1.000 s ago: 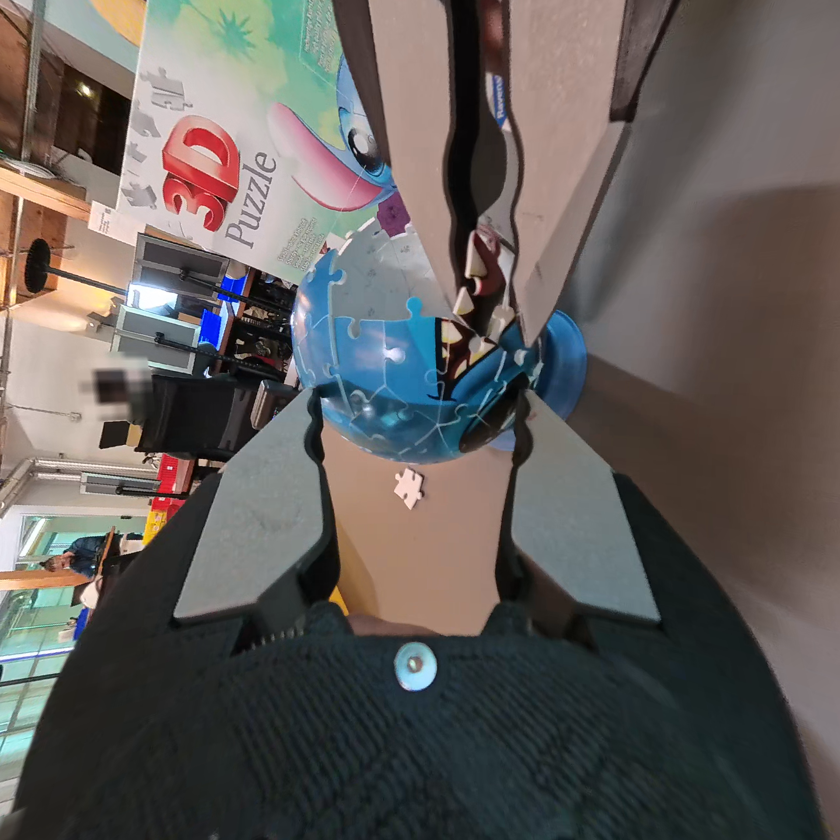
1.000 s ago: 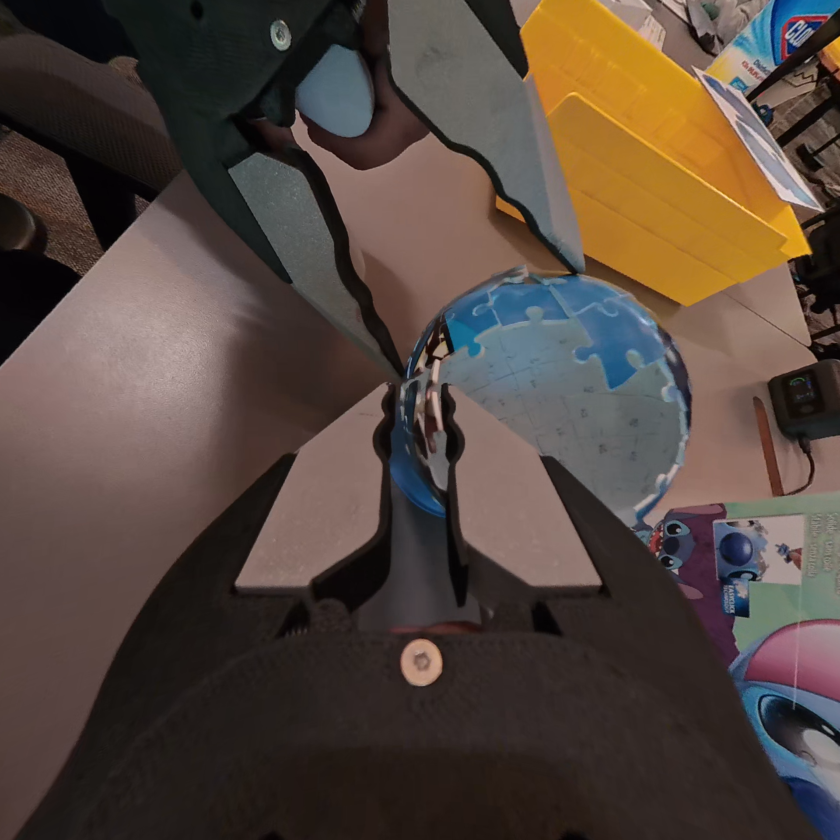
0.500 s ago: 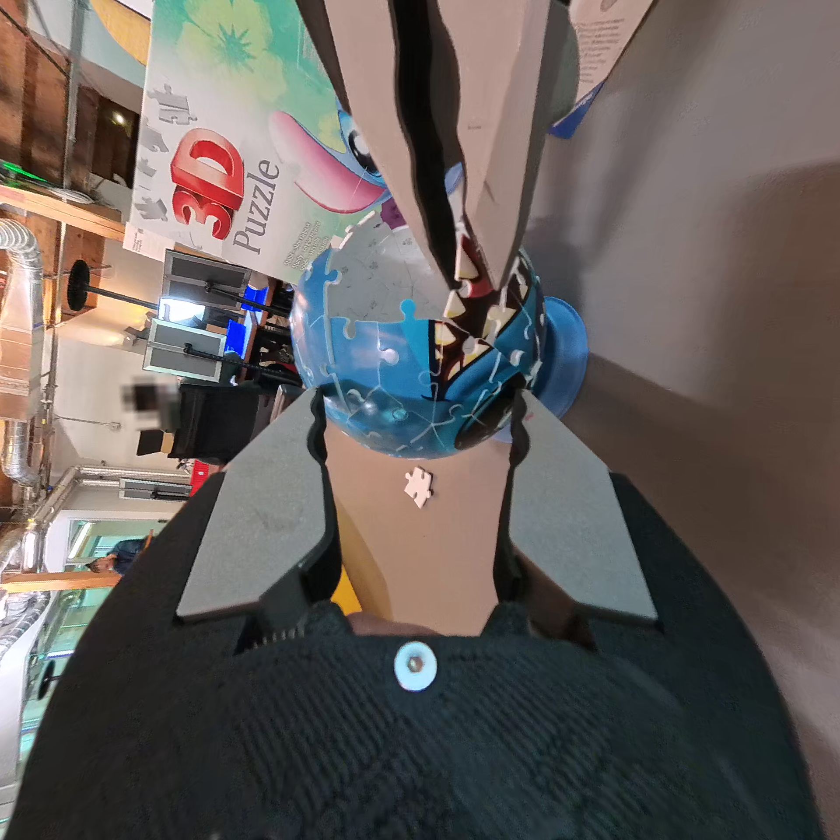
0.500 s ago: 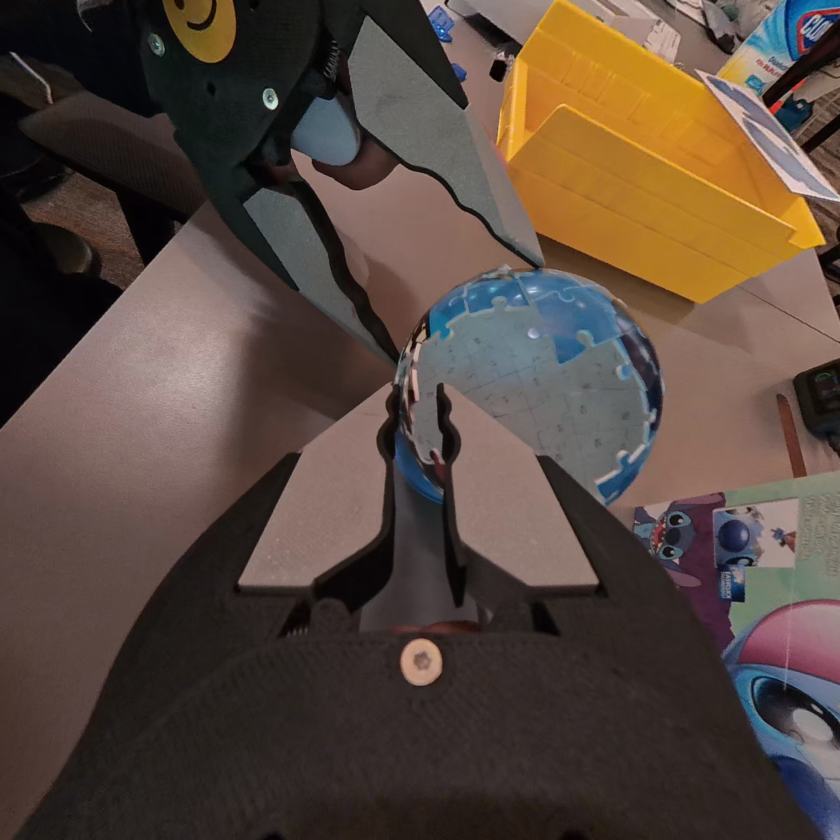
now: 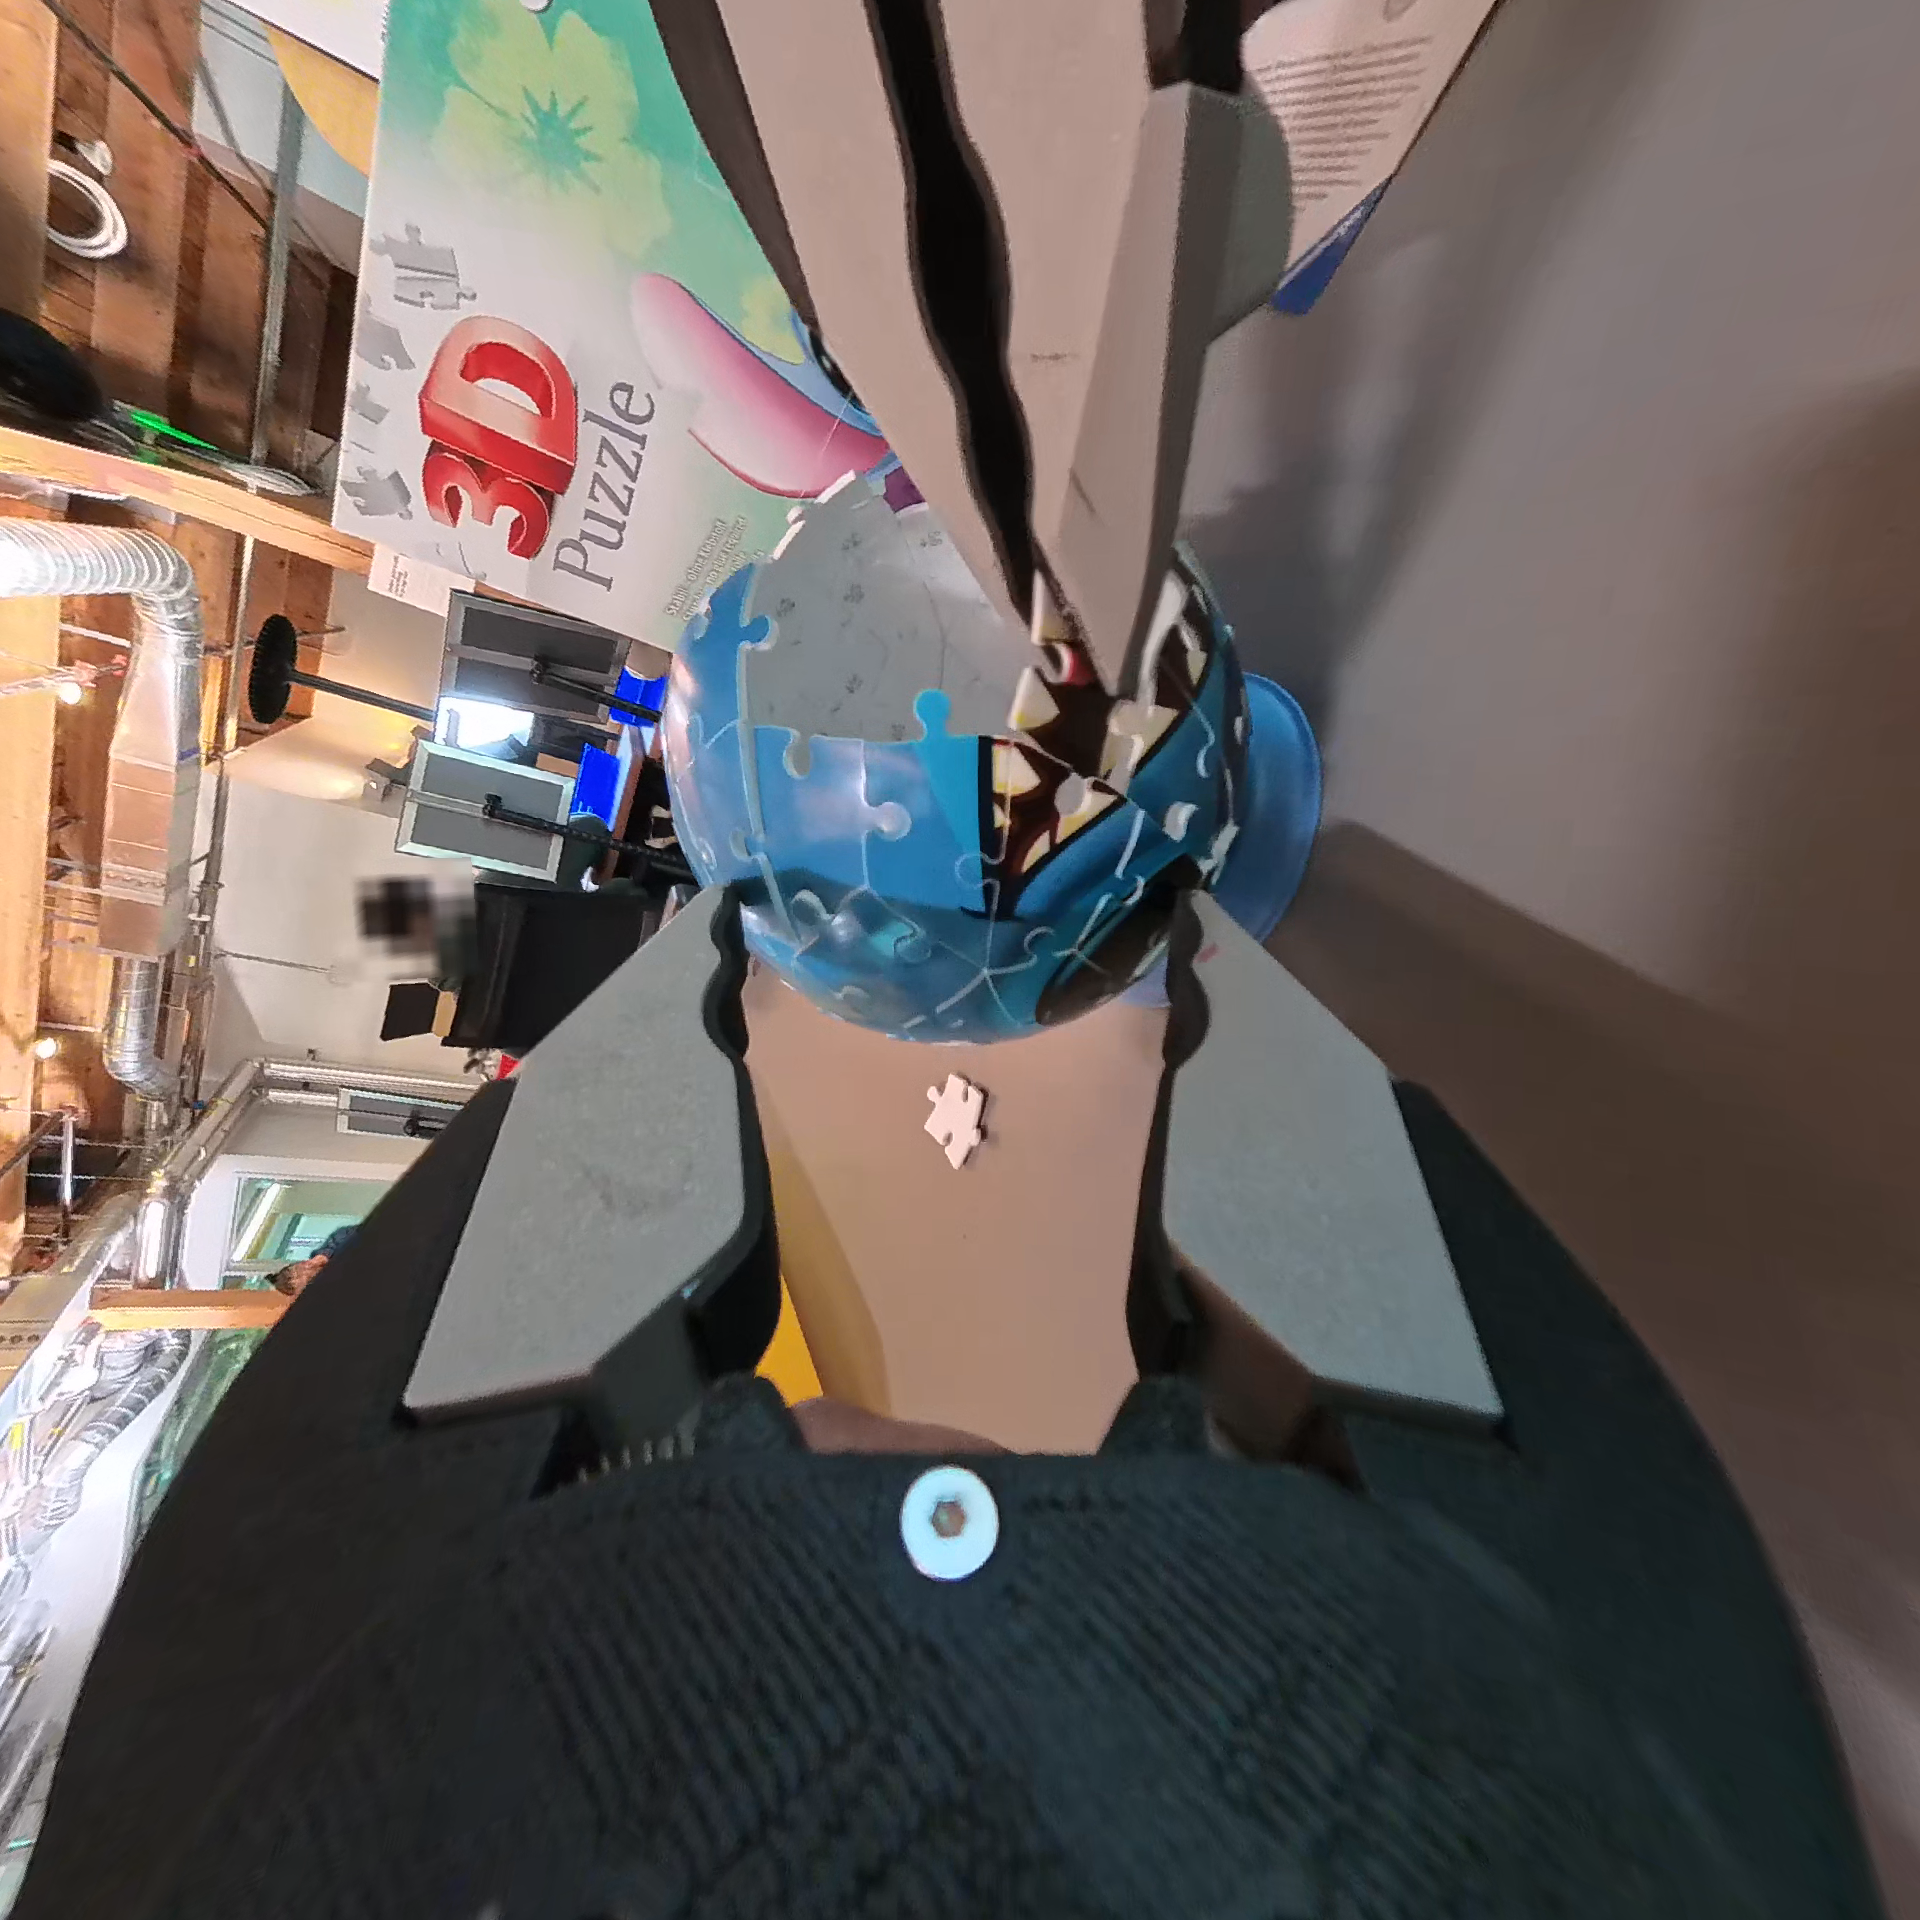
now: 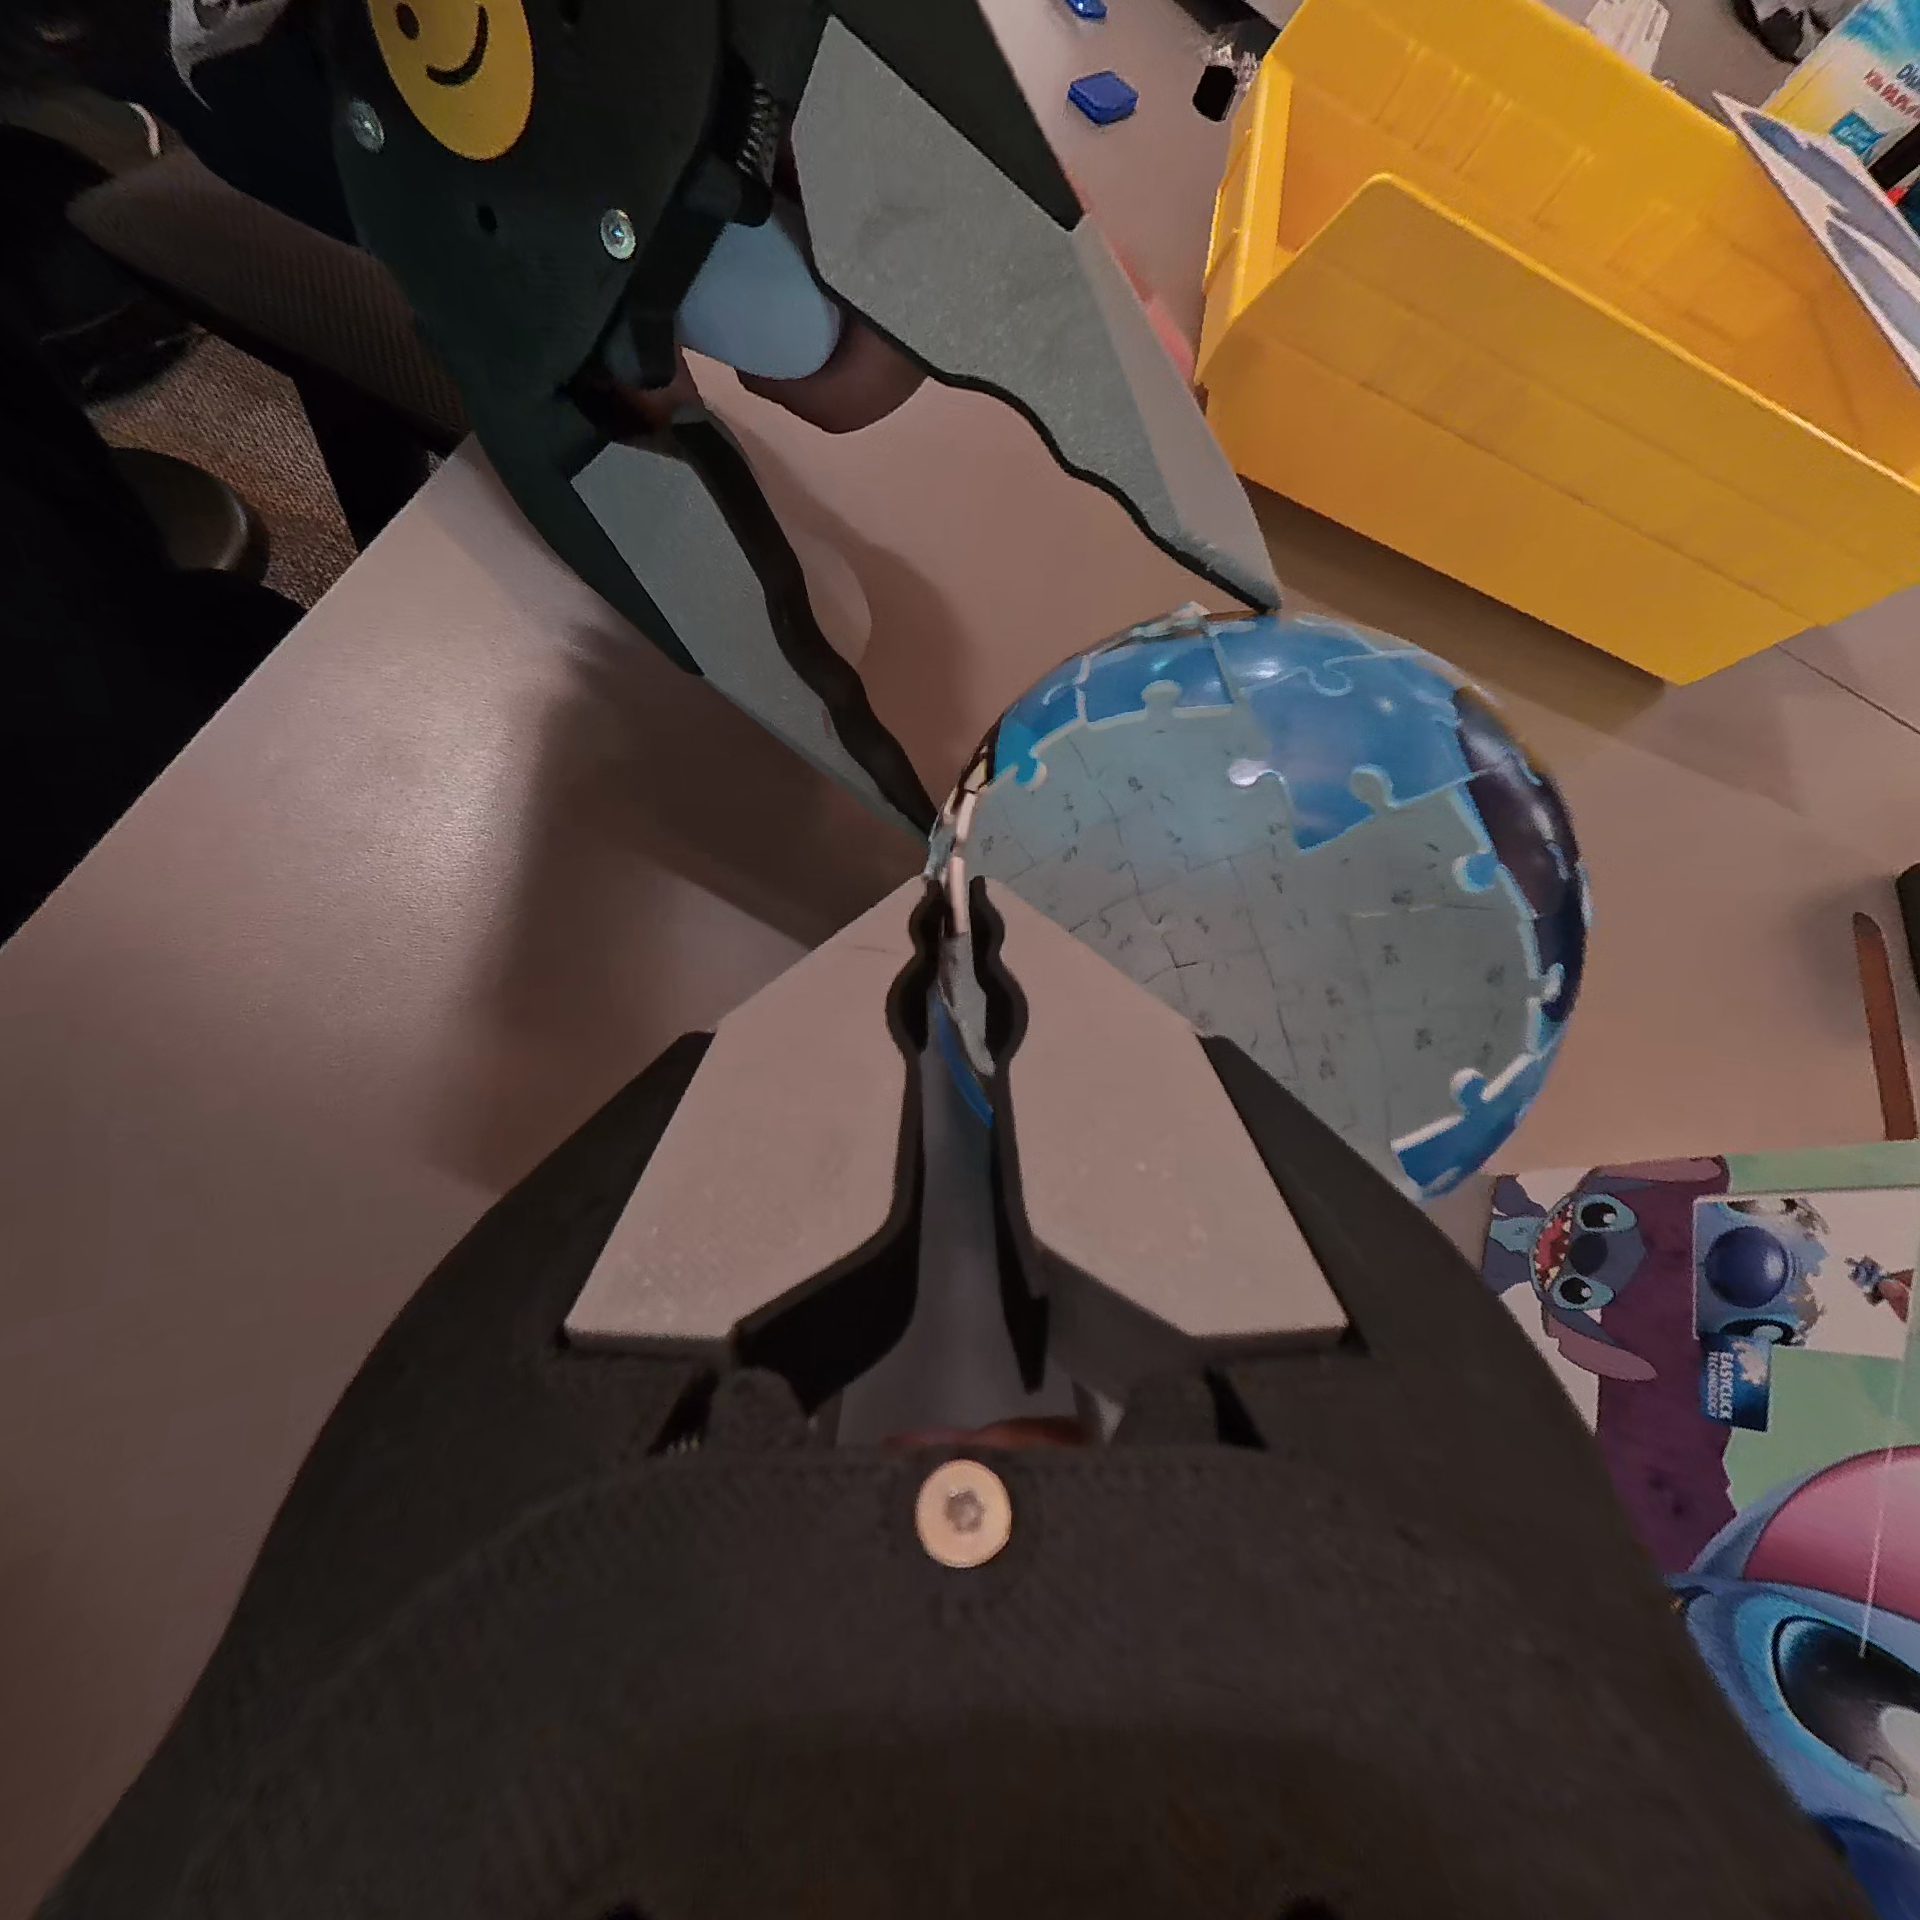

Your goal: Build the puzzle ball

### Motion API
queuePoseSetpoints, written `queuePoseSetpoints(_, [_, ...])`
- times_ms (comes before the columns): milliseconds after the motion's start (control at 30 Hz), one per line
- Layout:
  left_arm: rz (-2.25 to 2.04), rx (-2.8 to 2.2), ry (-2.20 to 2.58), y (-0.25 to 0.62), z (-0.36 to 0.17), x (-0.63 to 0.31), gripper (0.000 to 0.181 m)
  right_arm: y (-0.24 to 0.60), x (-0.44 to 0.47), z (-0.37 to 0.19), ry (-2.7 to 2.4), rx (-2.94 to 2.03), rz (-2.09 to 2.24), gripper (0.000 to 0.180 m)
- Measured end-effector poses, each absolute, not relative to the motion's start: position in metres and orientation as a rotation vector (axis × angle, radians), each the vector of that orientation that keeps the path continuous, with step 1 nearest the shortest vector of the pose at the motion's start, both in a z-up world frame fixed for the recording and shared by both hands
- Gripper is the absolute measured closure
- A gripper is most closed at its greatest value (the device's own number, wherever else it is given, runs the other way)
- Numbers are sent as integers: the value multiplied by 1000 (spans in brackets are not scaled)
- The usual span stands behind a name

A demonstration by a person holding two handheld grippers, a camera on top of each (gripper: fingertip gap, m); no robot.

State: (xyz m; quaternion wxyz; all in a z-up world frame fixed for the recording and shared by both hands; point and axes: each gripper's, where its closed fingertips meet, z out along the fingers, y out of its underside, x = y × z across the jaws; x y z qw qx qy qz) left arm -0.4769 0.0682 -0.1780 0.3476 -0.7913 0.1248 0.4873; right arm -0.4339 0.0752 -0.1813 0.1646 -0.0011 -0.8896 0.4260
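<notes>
Left gripper [image 5: 956, 914]: spread wide, its tips touching opposite sides of the puzzle ball [image 5: 935, 810].
Right gripper [image 6: 961, 914]: pinching the ball's open rim.
Loose piece [image 5: 956, 1120]: on table [image 6: 364, 831].

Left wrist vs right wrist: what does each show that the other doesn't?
Left wrist only: a loose white puzzle piece on the table, the ball's blue stand, the upright front of the puzzle box, and the room behind.

Right wrist only: yellow bins, a small blue object, and the smiley sticker on the left tool.

Both: the puzzle ball with its open gap, the left tool spread around it, and the right tool closed on a piece at the gap's rim.
</notes>
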Motion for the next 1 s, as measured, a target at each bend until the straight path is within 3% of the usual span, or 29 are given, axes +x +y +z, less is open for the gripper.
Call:
queuePoseSetpoints(533, [1340, -1998, 354, 68, -180, -471, 105, 78, -437, -176, -2547, -49, 1290, 180])
queuePoseSetpoints(767, [1286, -2040, 229, 33, -184, -472, 99, 104, -414, -168, -2482, -15, 1178, 180])
queuePoseSetpoints(1000, [1143, -2109, 40, -1, -205, -496, 98, 149, -403, -211, -2491, -189, 981, 180])
